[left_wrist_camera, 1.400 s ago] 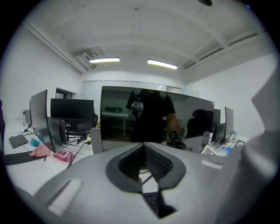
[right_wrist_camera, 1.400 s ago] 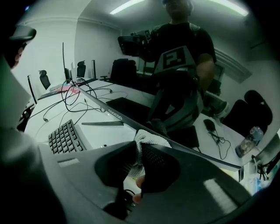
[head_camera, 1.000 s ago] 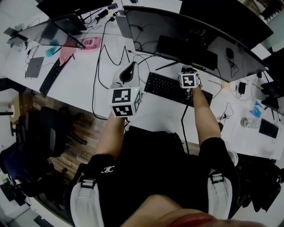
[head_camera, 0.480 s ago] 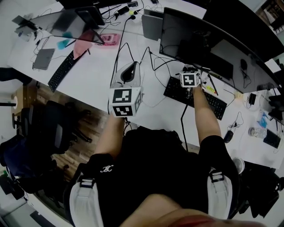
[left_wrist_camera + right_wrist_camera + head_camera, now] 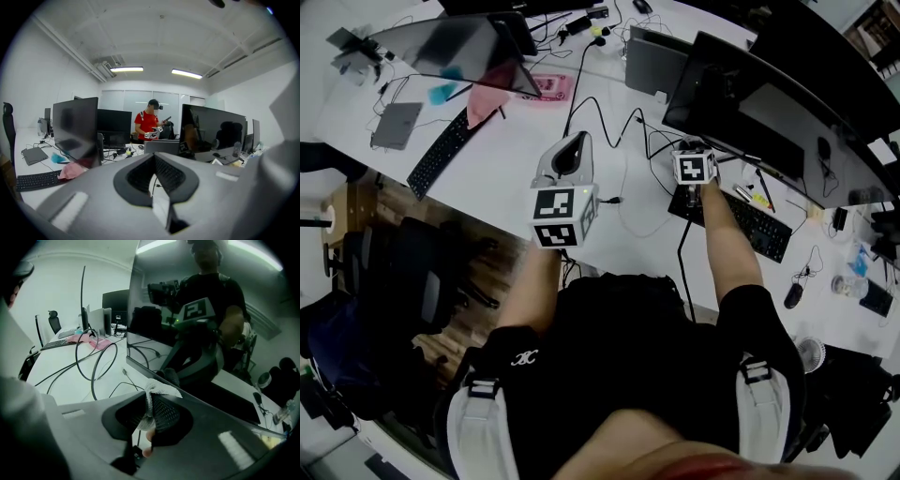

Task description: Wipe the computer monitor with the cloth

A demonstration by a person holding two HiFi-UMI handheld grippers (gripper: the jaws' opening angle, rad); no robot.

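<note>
The wide curved black monitor stands at the right of the white desk. My right gripper is held up against the monitor's lower left part, near its left end. In the right gripper view the dark screen fills the frame and mirrors the person and the marker cube. There my right gripper is shut on a white mesh cloth, whose tuft sits at the screen's bottom edge. My left gripper hovers over the desk left of the monitor. Nothing shows between its shut jaws.
A black keyboard lies below the monitor, and loose cables run over the desk between the grippers. A second monitor, pink cloth, another keyboard and a grey pad sit at left. A person in red stands far behind.
The person has shifted left along the desk. My right gripper with the cloth has travelled from the monitor's middle toward its left end. The left gripper stays held in front.
</note>
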